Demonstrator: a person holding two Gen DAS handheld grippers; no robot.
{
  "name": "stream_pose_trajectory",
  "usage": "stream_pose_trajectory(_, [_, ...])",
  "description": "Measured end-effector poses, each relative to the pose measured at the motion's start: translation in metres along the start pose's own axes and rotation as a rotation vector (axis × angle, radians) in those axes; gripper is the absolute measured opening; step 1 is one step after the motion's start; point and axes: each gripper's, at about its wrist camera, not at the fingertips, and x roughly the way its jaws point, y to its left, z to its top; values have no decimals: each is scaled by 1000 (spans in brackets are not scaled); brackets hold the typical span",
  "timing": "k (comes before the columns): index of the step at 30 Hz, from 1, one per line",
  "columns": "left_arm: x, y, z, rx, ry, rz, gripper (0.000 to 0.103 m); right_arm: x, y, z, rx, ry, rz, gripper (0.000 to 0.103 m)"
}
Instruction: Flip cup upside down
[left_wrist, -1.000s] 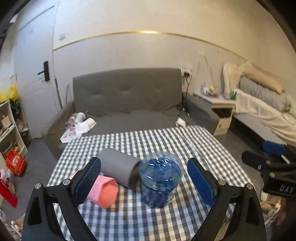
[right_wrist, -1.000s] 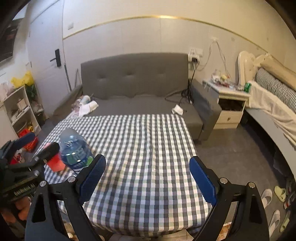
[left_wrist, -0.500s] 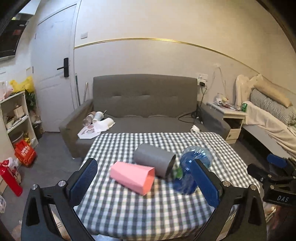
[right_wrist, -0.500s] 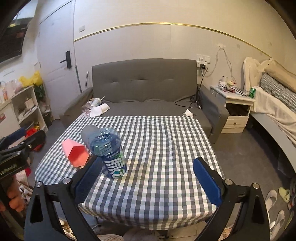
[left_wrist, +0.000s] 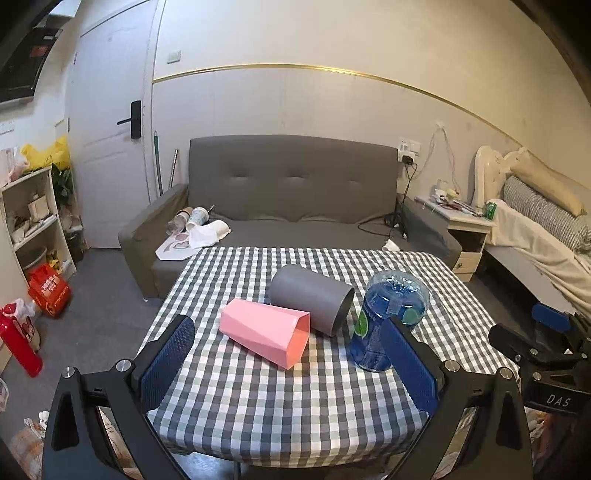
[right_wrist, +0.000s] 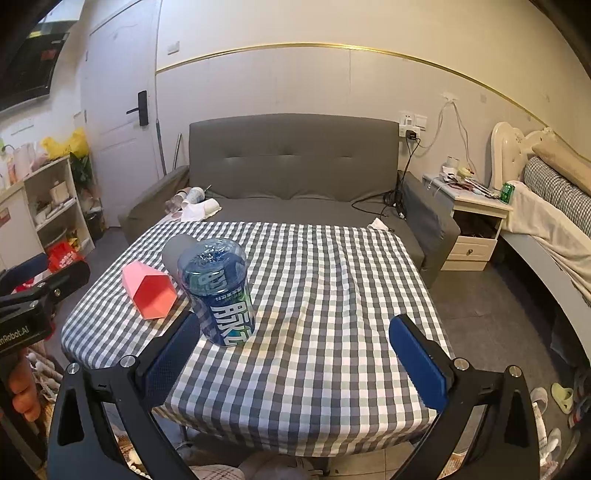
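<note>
A pink faceted cup (left_wrist: 266, 331) lies on its side on the checked tablecloth, its mouth towards me; the right wrist view shows the pink cup (right_wrist: 149, 290) at the left. Behind it a grey cup (left_wrist: 311, 298) also lies on its side, partly hidden behind the bottle in the right wrist view (right_wrist: 174, 250). A blue bottle (left_wrist: 388, 318) stands inverted beside them, labelled on the blue bottle (right_wrist: 218, 290). My left gripper (left_wrist: 288, 363) is open, held back from the pink cup. My right gripper (right_wrist: 295, 356) is open over bare cloth, right of the bottle.
The table (right_wrist: 332, 280) drops off at its near edge below both grippers. A grey sofa (left_wrist: 291, 199) stands behind it, with cups and papers (left_wrist: 195, 229) on its left seat. A bedside cabinet (right_wrist: 476, 218) and bed (right_wrist: 554, 221) are at right, shelves (left_wrist: 29, 218) at left.
Both grippers have pulled back and risen from the table, so cups and bottle now look smaller and farther off. The objects themselves have not moved.
</note>
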Motion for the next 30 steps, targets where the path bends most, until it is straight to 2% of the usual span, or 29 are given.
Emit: stream_pose_trajectory(30, [1, -1, -2, 4, 23, 1, 103, -1, 3, -1, -5, 7, 11, 103])
